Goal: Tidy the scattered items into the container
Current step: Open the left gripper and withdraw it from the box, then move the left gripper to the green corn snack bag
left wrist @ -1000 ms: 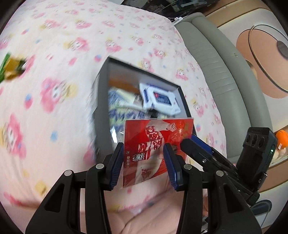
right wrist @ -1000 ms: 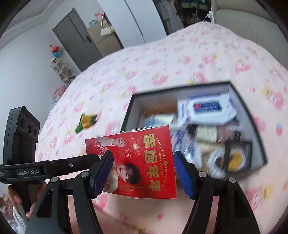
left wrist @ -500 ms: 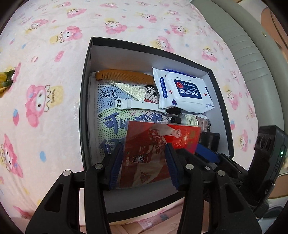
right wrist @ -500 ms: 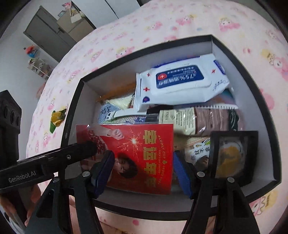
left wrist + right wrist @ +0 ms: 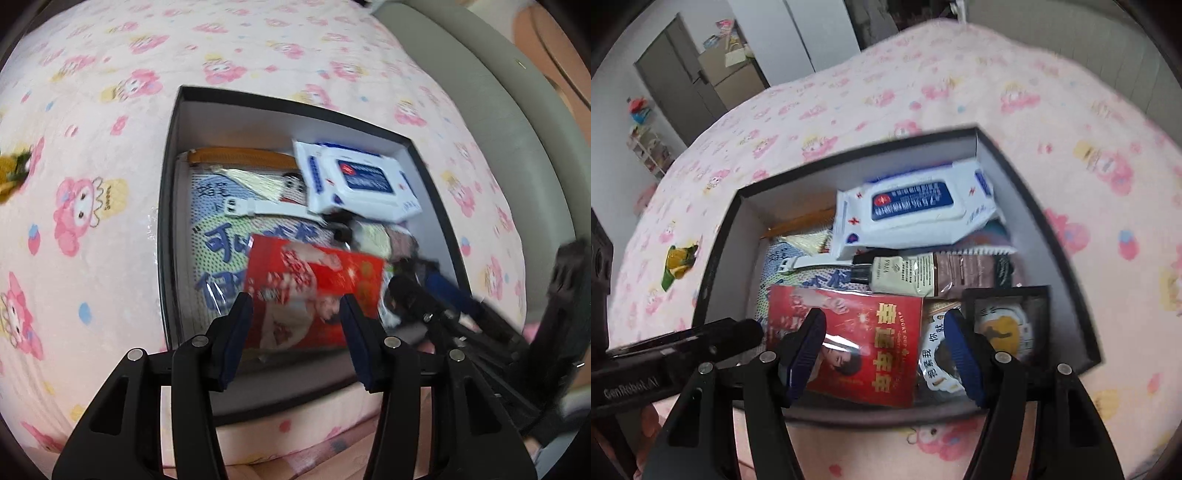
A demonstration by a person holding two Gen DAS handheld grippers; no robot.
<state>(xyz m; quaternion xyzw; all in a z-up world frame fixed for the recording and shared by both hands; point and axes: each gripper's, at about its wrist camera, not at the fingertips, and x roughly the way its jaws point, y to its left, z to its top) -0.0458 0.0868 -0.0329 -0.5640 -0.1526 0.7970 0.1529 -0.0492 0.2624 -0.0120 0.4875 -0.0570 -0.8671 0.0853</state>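
- A red card point(image 5: 857, 343) lay flat inside a black box point(image 5: 716, 254) on a bed point(image 5: 960, 85) with a pink cartoon-print sheet, at the box's near end, resting on other contents.
- The card's long axis ran across the box; gold Chinese characters and the small words "LUCKY CUP" ran down its right end.
- The right claw point(image 5: 882, 354) hung spread just above the card, its blue pads clear of the edges; the left claw point(image 5: 295, 328) was likewise spread, with the card point(image 5: 314, 291) showing between its pads.
- The right wrist view alone showed a tube point(image 5: 938, 273), a dark framed picture point(image 5: 1008, 325), "GenRobot.AI" on the other gripper's body, and a yellow-green wrapper point(image 5: 677, 260) out on the sheet.
- Both views showed a white-and-blue wipes pack point(image 5: 358, 181) at the far end; the left view added a blue-lettered bag point(image 5: 218, 243) beneath, though blurred.
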